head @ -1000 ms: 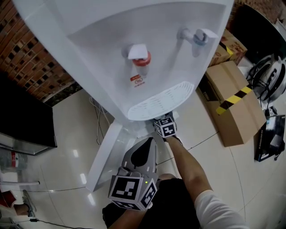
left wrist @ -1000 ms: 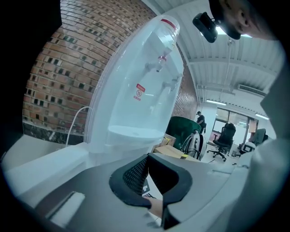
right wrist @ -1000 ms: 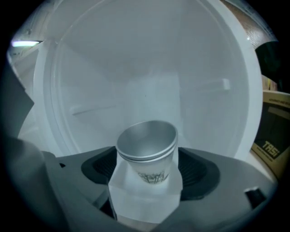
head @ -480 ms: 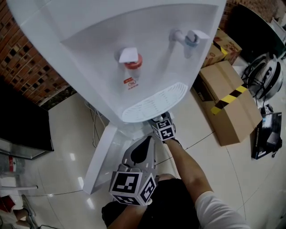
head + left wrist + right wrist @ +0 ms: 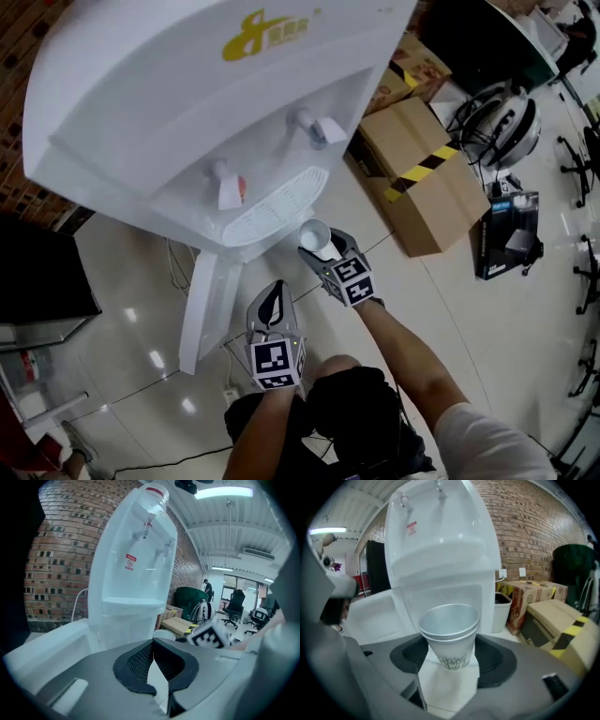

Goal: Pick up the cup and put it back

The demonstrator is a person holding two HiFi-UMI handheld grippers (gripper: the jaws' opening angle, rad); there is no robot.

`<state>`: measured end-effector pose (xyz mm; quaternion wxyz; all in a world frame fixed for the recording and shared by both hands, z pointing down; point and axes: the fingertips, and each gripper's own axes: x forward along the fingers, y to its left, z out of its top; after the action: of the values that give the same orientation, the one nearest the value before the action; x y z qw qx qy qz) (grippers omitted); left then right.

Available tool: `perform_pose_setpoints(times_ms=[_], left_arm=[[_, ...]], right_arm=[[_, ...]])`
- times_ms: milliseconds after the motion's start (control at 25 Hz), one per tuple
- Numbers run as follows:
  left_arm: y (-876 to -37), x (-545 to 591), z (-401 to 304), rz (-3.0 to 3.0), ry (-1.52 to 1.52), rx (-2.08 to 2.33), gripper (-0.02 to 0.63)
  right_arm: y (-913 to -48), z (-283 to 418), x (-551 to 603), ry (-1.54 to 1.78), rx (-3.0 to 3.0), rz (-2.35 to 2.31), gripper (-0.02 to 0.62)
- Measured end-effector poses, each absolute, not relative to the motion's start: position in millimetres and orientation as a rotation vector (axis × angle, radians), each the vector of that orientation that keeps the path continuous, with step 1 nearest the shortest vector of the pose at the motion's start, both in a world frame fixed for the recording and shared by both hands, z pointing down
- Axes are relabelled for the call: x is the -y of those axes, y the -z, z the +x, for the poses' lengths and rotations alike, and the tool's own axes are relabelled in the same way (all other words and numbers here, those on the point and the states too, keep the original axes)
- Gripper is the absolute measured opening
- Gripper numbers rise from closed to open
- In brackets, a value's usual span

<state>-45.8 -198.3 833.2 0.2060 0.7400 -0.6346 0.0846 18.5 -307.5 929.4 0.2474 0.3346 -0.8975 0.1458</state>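
Where the left claw [image 5: 272, 300] hangs low in front of the person's body, its jaws meet at the tips with nothing between them, and the white water dispenser [image 5: 187, 112] stands ahead of it and to its left. The right claw [image 5: 323, 251], ahead and right of the left one, is clamped on a white paper cup [image 5: 314, 234], mouth up, just short of the dispenser's drip tray [image 5: 272, 204]. A cardboard box [image 5: 422, 178] with yellow-and-black tape lies on the floor to that claw's right.

Bright overhead light, sharp, fisheye-warped dark edges
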Motion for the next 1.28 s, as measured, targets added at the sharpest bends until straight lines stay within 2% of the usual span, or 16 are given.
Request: perform_pose_setpoints(times_ms=[120,200,400,680,1000,1280], left_arm=[[-836,151,-28,2.049,-0.31,1.666,-0.017],[-808,129,-24,2.011,-0.326,1.627,-0.017],[-676,112,-37,1.988,-0.258,1.678,-0.015],[-525,65,-76,1.915,-0.326,1.762,-0.014],[-399,61,-57,1.905,-0.227,1.744,-0.012],[-334,75,-26,1.967,-0.124,1.755,-0.012]], right_arm=[[-856,50,269,-0.411,2.407,0.937,0.318],[-801,62,249,-0.408,2.407,0.935,0.318],[-648,78,217,-0.419,2.463,0.961,0.318],[-468,97,182,-0.369,2.51,0.966,0.318],[-357,103,150,-0.331,2.578,0.895,0.318],[-318,114,131,-0.305,2.607,0.887,0.318]])
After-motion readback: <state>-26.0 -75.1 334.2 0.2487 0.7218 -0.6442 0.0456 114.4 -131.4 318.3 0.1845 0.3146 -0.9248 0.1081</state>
